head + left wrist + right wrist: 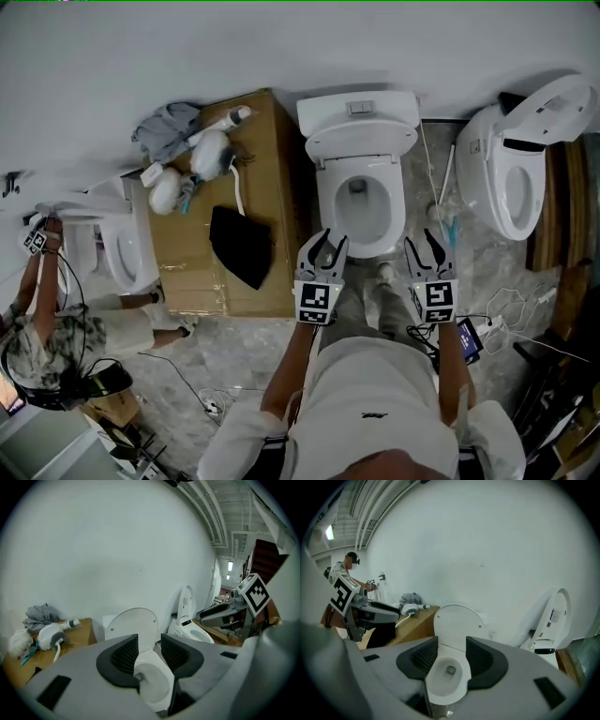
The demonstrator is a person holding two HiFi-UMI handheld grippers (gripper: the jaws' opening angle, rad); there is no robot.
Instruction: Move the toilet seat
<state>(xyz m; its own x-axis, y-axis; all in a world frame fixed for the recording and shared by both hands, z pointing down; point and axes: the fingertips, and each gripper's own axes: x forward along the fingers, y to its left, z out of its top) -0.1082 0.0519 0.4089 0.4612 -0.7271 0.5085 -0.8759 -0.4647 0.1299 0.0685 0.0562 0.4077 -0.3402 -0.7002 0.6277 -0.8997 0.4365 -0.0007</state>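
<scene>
Before the toilet (358, 122), left hand-held gripper (330, 240), right hand-held gripper (427, 242) pressed together (both empty), box (272, 141) alongside

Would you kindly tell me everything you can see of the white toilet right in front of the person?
The toilet is glossy white, ceramic by the look, standing on the grey marbled floor against the white wall. Its boxy tank carries a rectangular flush button on top. The rounded lid stands raised against the tank, leaving the oval bowl open, a dark drain at its bottom. The left gripper and the right gripper hang short of it, not touching it.
</scene>
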